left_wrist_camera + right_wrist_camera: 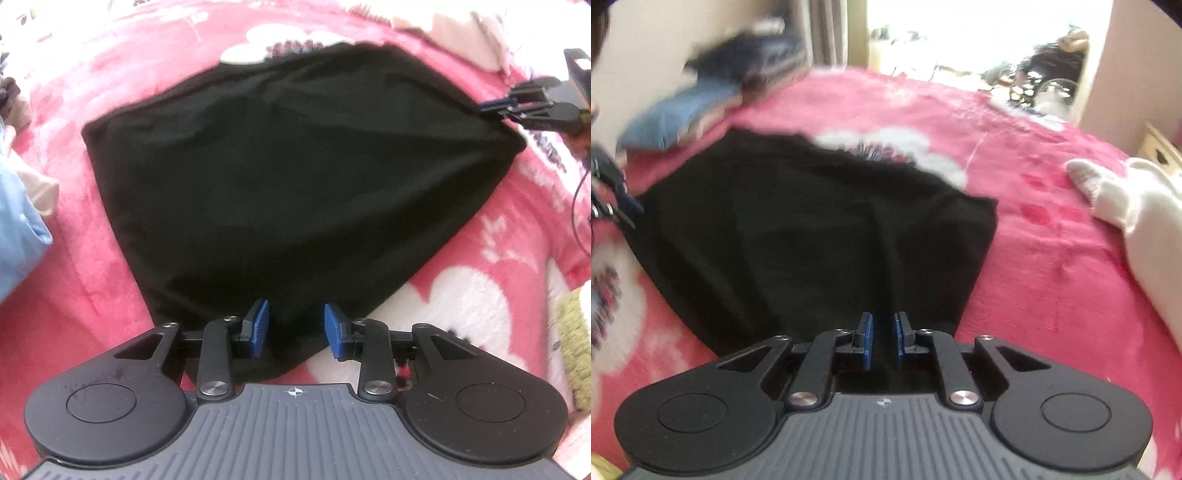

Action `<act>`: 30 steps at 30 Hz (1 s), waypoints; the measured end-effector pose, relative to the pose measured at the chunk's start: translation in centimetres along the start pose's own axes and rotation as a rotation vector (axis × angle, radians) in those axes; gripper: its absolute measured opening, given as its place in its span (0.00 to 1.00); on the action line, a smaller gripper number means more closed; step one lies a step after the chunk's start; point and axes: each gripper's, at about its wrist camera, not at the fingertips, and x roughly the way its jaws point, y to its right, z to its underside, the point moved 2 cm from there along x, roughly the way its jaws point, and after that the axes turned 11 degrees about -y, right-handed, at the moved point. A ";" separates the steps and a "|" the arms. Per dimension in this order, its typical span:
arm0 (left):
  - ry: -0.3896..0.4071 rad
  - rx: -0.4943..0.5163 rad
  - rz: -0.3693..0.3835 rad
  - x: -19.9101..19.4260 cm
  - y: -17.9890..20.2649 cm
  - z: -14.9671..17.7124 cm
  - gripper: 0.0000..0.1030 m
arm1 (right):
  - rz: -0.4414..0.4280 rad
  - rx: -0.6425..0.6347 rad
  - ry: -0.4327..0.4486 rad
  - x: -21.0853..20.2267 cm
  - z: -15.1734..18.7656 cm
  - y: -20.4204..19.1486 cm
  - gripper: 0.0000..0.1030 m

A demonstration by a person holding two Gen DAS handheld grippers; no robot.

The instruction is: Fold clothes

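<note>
A black garment (288, 177) lies spread flat on a pink blanket (92, 295) with white flower shapes. My left gripper (295, 325) hovers open over the garment's near corner, its blue pads wide apart with the black cloth under them. At the garment's far right corner, my right gripper (491, 106) pinches the cloth. In the right wrist view the right gripper (883, 332) is shut on the edge of the black garment (798, 236), cloth filling the narrow gap between the pads. The left gripper (626, 206) shows at the left edge by the opposite corner.
A light blue cloth (18, 229) and a beige one (461, 29) lie beside the garment. A yellow-green knitted item (576, 332) is at the right edge. A white garment (1137, 229) rests on the blanket (1052, 258). Folded blue and dark clothes (713, 92) are stacked by the wall.
</note>
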 end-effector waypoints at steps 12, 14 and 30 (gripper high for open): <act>0.006 0.000 0.016 0.2 -0.3 0.1 0.35 | 0.000 -0.054 0.049 1.3 -2.3 0.7 0.07; 0.013 -0.008 0.021 0.1 -0.4 0.3 0.35 | 0.027 -0.060 0.039 2.5 -2.7 1.1 0.05; 0.030 0.003 0.028 0.1 -0.6 0.4 0.37 | 0.107 0.261 0.103 7.6 -9.6 8.8 0.04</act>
